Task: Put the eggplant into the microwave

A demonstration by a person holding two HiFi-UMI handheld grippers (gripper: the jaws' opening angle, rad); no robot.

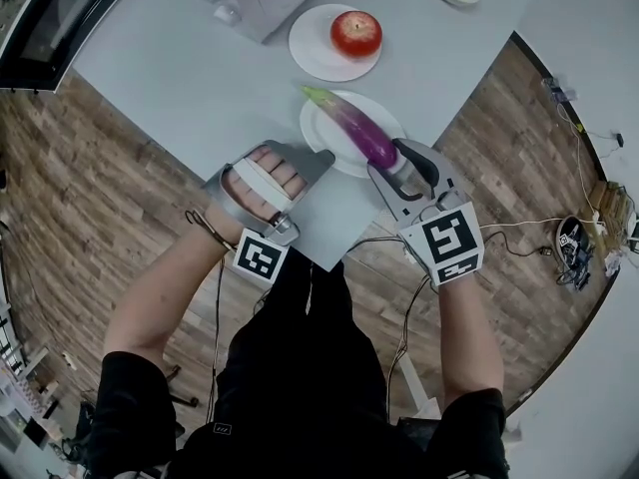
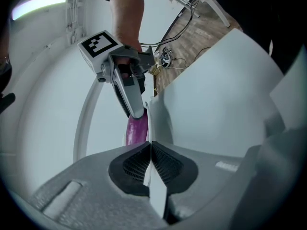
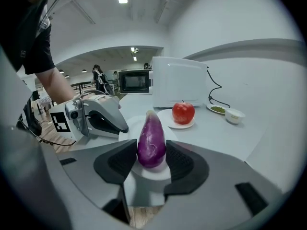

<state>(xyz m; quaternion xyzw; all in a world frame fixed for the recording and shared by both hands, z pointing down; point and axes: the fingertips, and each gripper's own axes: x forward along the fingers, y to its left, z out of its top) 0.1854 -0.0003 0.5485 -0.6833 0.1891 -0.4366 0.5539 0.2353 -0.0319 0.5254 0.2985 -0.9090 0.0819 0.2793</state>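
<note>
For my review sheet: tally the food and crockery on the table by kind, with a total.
eggplant: 1
apple: 1
white plates: 2, one under the apple, one under the eggplant
small white bowl: 1
small dish of something green: 1
Total: 6

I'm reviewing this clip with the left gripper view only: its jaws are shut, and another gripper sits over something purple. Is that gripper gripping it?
Observer: Seemingly yes. In the right gripper view the right gripper has the long glossy purple eggplant between its pads, which look to touch both sides.
Operator: Lifted yet?
Observer: No. The head view shows its whole length lying on a round white plate.
Operator: And the microwave?
Observer: The black microwave stands at the head view's top left, door apparently shut.
</note>
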